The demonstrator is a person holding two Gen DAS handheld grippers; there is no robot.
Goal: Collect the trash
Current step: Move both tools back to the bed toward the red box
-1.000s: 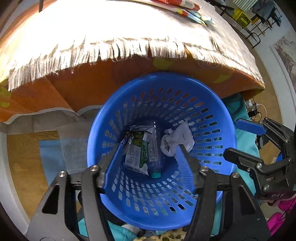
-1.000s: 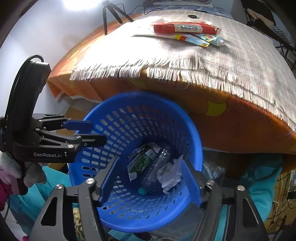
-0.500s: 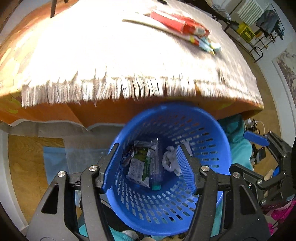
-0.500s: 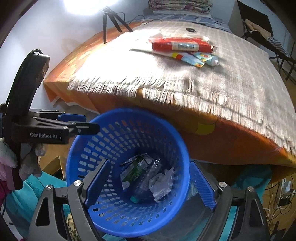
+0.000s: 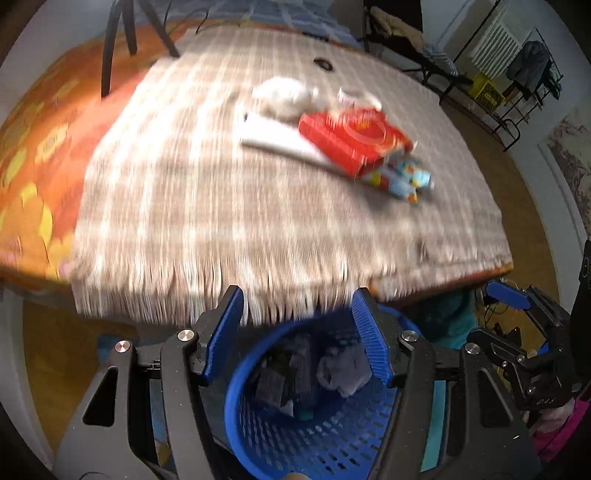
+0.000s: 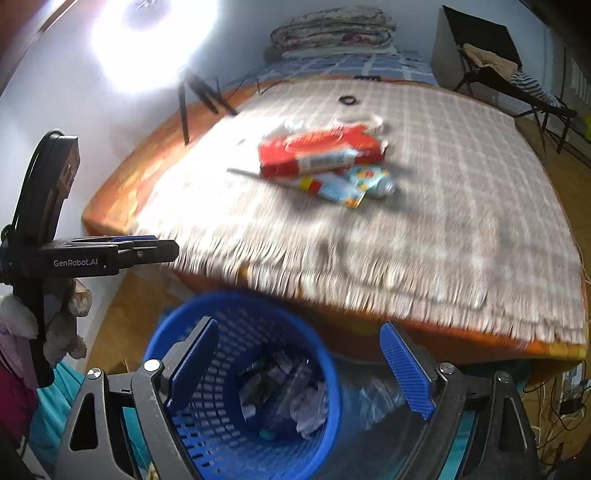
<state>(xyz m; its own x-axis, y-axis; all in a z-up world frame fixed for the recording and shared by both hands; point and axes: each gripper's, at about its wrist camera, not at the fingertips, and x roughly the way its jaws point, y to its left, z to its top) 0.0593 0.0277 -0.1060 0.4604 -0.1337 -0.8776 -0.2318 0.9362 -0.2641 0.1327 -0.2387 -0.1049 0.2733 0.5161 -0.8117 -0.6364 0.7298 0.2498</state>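
A blue perforated basket point(image 5: 314, 439) stands on the floor below the table edge, also in the right wrist view point(image 6: 207, 424). It holds a crumpled white tissue point(image 5: 343, 373), a green wrapper and a plastic bottle point(image 6: 273, 391). On the checked cloth lie a red box point(image 5: 351, 138) point(image 6: 321, 151), a colourful tube point(image 5: 399, 181) point(image 6: 347, 186), a white flat packet point(image 5: 277, 136) and crumpled white paper point(image 5: 284, 94). My left gripper point(image 5: 297, 332) is open and empty above the basket. My right gripper point(image 6: 306, 365) is open and empty above the basket.
The fringed checked cloth point(image 5: 207, 206) covers an orange table. A black tripod point(image 5: 125, 33) stands at its far left. Folded blankets point(image 6: 332, 33) and chairs point(image 6: 491, 70) are behind. Teal cloth lies on the floor by the basket.
Both grippers have risen and tilted up from looking into the basket toward the tabletop. The right gripper's jaws have opened wider. The frames are motion-blurred.
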